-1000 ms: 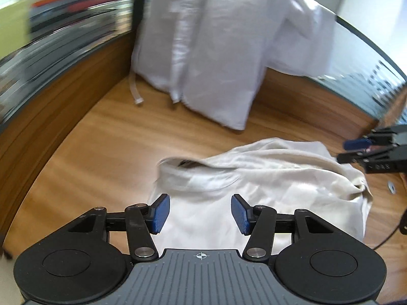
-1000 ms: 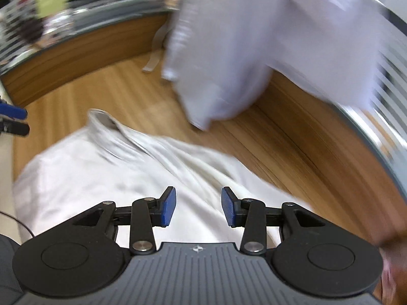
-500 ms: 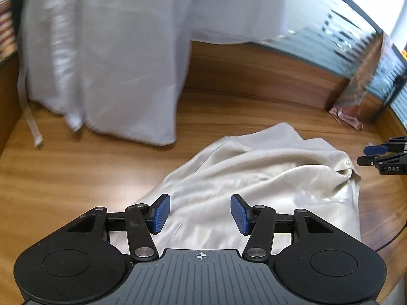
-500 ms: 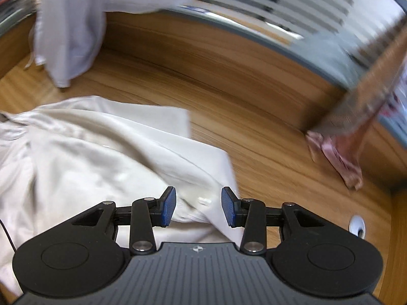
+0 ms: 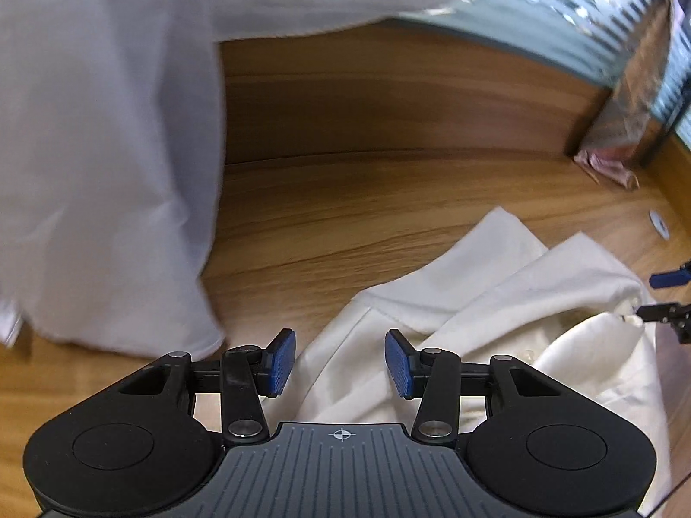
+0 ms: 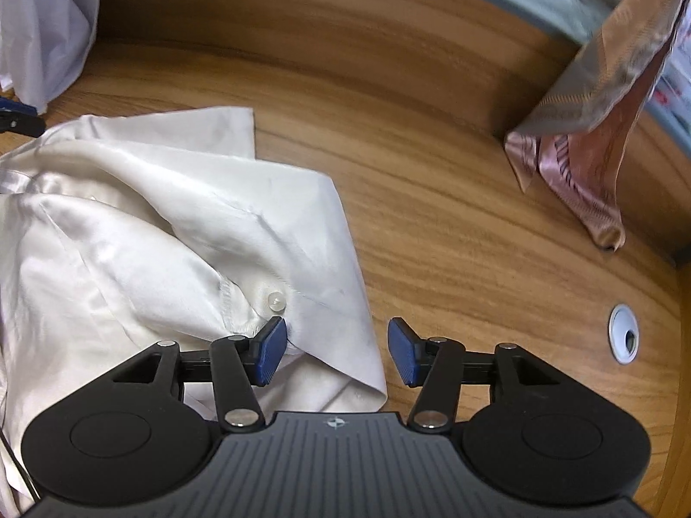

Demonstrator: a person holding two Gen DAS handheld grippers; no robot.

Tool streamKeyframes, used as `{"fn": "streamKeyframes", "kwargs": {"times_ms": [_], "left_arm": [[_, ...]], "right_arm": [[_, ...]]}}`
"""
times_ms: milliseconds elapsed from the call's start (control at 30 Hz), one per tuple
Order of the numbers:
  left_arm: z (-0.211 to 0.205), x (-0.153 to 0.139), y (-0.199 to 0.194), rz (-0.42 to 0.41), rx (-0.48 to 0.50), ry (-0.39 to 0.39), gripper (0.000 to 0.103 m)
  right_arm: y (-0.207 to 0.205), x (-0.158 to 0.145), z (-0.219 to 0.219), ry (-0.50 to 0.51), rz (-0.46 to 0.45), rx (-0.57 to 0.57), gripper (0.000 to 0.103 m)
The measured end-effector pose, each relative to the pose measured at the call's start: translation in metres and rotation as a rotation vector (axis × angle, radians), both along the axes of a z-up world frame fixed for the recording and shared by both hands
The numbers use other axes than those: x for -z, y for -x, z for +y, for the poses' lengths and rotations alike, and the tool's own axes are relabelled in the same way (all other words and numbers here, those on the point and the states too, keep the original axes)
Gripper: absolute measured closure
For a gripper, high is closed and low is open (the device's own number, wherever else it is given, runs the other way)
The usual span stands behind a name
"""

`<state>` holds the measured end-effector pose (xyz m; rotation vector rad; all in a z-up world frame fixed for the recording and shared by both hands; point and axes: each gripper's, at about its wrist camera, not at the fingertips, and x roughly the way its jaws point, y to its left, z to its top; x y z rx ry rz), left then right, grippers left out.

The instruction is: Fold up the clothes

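A crumpled cream satin shirt (image 5: 496, 302) lies on the wooden table (image 5: 345, 216); in the right wrist view (image 6: 172, 224) it fills the left side, with a pearl button (image 6: 275, 301) near its corner. My left gripper (image 5: 340, 364) is open and empty, low over the shirt's left edge. My right gripper (image 6: 337, 356) is open and empty, with the shirt's right corner lying between and under its fingers. The right gripper's fingertips (image 5: 667, 278) show at the right edge of the left wrist view.
A white garment (image 5: 108, 151) hangs at the back left, reaching down to the table. A pink-brown patterned cloth (image 6: 583, 129) hangs at the back right corner. A round cable grommet (image 6: 624, 333) sits in the table at right. A wooden wall (image 6: 345, 21) bounds the back.
Both grippers have swung to the right and come lower and closer to the shirt. The right gripper now sits over the shirt's right corner. Both stayed open.
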<state>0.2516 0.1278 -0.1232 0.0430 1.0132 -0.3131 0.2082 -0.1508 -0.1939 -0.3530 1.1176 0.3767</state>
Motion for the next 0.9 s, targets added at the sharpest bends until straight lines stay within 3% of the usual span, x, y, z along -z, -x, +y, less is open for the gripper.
{"fn": "streamKeyframes", "kwargs": {"times_ms": [100,133,167,233,267,400,600,733,900], "left_arm": [[-0.006,0.005,-0.006,-0.002,0.052,-0.023,0.054],[-0.008,0.007,-0.007,-0.001,0.065,-0.031,0.059],[-0.009,0.009,-0.008,0.000,0.076,-0.037,0.066],[-0.011,0.013,-0.009,0.004,0.090,-0.049,0.100],[-0.010,0.014,-0.009,-0.001,0.080,-0.045,0.101],[0.007,0.000,-0.011,-0.066,-0.045,-0.033,0.101],[0.055,-0.042,-0.025,-0.182,-0.232,-0.028,0.101],[0.071,-0.051,-0.025,-0.152,-0.195,0.007,0.101],[0.070,-0.049,-0.007,-0.124,-0.102,-0.010,0.100]], "right_arm": [[-0.002,0.003,-0.002,-0.002,0.002,0.006,0.046],[-0.003,0.004,-0.003,-0.005,0.002,0.008,0.052],[-0.004,0.004,-0.002,-0.008,0.003,0.010,0.068],[-0.007,0.003,-0.002,-0.015,0.005,0.013,0.092],[-0.007,0.000,-0.002,-0.020,-0.003,0.015,0.099],[-0.006,-0.026,0.000,-0.026,-0.084,0.024,0.100],[0.009,-0.107,0.011,-0.053,-0.302,0.008,0.101],[0.022,-0.151,0.018,-0.123,-0.338,-0.017,0.101],[0.053,-0.179,0.037,-0.232,-0.242,-0.104,0.101]]}}
